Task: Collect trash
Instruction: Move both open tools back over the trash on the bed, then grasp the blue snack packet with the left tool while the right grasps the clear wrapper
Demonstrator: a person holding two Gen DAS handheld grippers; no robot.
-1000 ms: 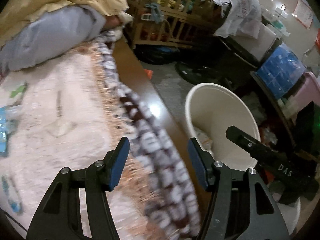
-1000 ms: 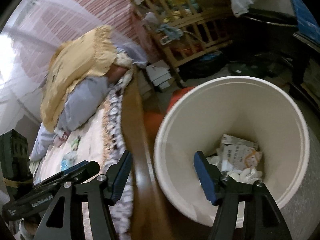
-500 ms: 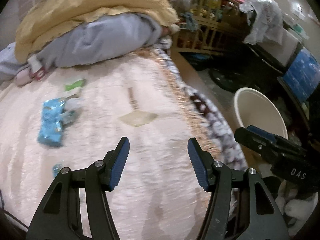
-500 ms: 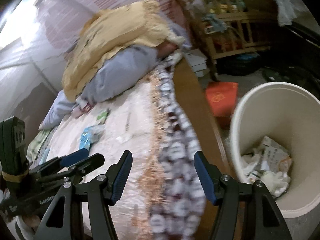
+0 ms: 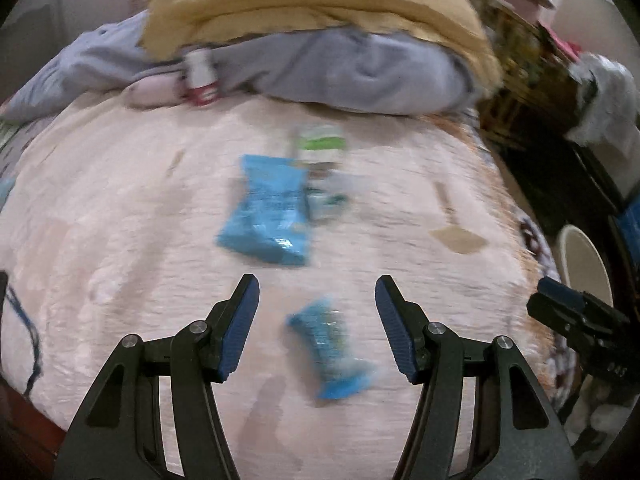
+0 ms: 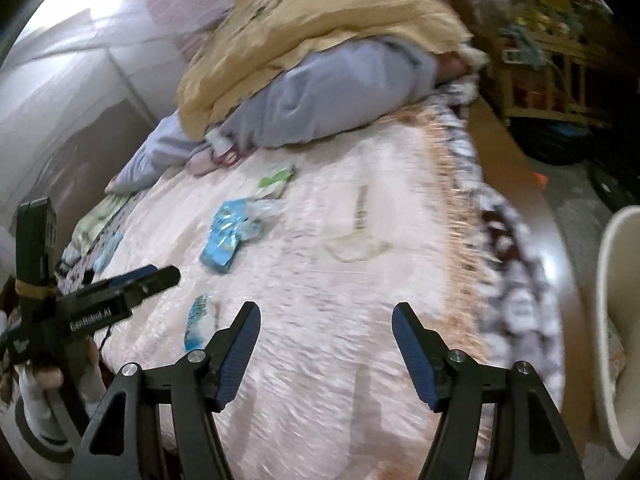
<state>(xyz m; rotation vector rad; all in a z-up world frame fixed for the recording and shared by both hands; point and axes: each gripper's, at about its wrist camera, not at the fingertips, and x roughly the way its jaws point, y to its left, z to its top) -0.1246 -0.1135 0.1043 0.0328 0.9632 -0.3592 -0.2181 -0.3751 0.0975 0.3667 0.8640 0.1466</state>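
A: Looking along the bed (image 5: 120, 220) from its left side, what is hard to make out?

B: Most of it is motion-blurred. A dark cord (image 5: 30, 332) at the left edge of the bed is cut off by the frame. No print on the wrappers is readable.

A: How many wrappers are there?

B: Two blue ones for sure. The large blue wrapper (image 5: 268, 216) lies mid-bed, and the small blue wrapper (image 5: 332, 348) lies nearer the foot of the bed. Touching the large one on its right is a green-and-white packet (image 5: 322, 142) with something pale and crumpled below it; I cannot tell how many pieces that is.

A: And the left gripper (image 5: 316, 312)?

B: Released, holding nothing. The small blue wrapper sits on the bed between its two fingers in the view, untouched.

A: Further right?

B: One flat beige scrap (image 5: 458, 240) near the bed's fringed right edge. Past that edge stands one white bin (image 6: 616, 320), only part of its rim in view, its inside hidden.

A: The right gripper (image 6: 326, 344)?

B: Its jaws are opening over bare bedcover with nothing between them. In its view the small blue wrapper (image 6: 198, 320) is partly hidden behind its left finger.

A: The head of the bed?

B: One yellow blanket (image 6: 320, 20) over a grey bundle (image 6: 320, 88); what is underneath is hidden.
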